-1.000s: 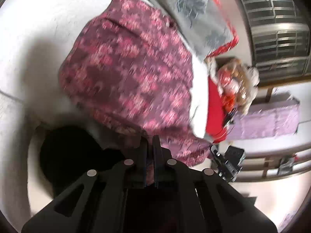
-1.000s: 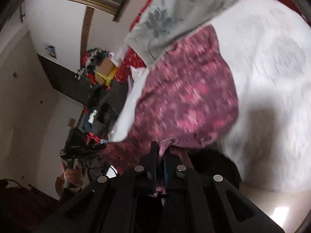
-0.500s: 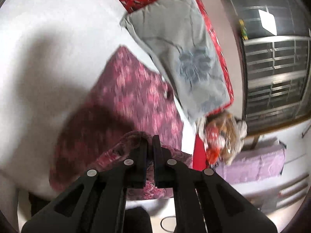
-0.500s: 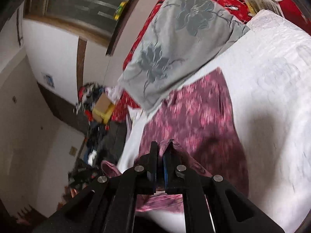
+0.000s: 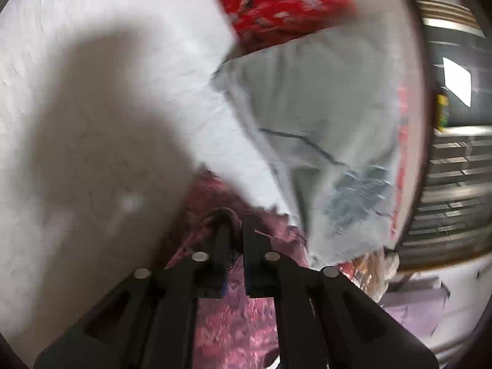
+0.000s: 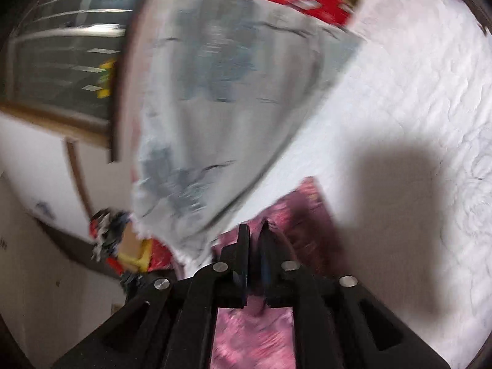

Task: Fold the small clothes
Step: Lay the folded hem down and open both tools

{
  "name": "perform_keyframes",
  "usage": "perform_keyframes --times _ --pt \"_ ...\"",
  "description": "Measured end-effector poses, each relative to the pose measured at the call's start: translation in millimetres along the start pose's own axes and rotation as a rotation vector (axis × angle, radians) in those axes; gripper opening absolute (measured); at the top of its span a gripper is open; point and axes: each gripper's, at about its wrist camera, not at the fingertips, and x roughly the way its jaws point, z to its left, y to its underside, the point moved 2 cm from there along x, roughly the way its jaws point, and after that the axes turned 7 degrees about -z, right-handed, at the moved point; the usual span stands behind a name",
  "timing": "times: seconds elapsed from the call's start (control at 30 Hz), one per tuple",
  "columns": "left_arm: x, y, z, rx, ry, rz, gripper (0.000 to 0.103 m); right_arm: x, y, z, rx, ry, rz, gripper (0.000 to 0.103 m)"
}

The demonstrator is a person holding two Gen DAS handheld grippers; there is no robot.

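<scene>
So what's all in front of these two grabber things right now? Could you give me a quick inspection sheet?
Surface: white quilted bedspread, shadowed near the grippers.
Job's things: maroon floral garment, edge lifted; its far corner lies flat on the bedspread.
Clutter: grey flowered pillow; red patterned cloth behind it.
Grippers: left gripper and right gripper each shut on the garment.
Cables: nothing seen.
Surroundings: barred window; piled belongings by the wall, too blurred to name.
</scene>
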Motion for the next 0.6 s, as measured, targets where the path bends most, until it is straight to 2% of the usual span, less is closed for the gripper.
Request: perform_keyframes --times 0.03,0.07,0.1,0.13,0.17,0.2,0.23,0.3,0.4,0.47,0.53,0.6 --pt "6 -2 5 -0.019 -0.008 0.016 0.004 5 -3 -5 0.013 0.043 0.0 0.011" --pt "9 -2 10 -0.042 -0.005 0.03 0.004 7 -6 -8 0.022 0.052 -0.001 0.011" --pt "7 -2 14 -0.061 0.029 0.037 0.004 3 -8 -8 0.019 0.04 -0.015 0.012" --pt "3 -3 15 -0.068 0.071 0.033 0.009 -3 -10 -5 0.007 0.023 -0.037 0.017" --pt "-4 -2 16 -0.072 0.112 0.016 0.012 -13 -13 -2 -0.017 -0.01 -0.073 0.032" --pt "-14 -1 18 -0.072 0.132 -0.016 0.025 -20 -14 0 -0.037 -0.014 -0.093 0.04" --pt "-23 1 19 -0.071 0.141 -0.05 0.045 -25 -14 2 -0.066 -0.001 -0.107 0.05" --pt "-41 10 23 -0.081 0.162 -0.12 0.063 -26 -11 9 -0.174 0.071 -0.084 0.051" --pt "-45 30 25 -0.082 0.175 -0.162 0.064 -6 1 18 -0.287 0.151 -0.004 0.051" --pt "-37 42 22 -0.053 0.145 -0.159 0.064 13 10 27 -0.357 0.182 0.032 0.051" --pt "-22 45 9 0.027 0.065 -0.15 0.064 27 16 35 -0.434 0.221 0.045 0.053" --pt "-11 47 -3 0.114 -0.046 -0.16 0.064 43 18 45 -0.503 0.256 0.052 0.054"
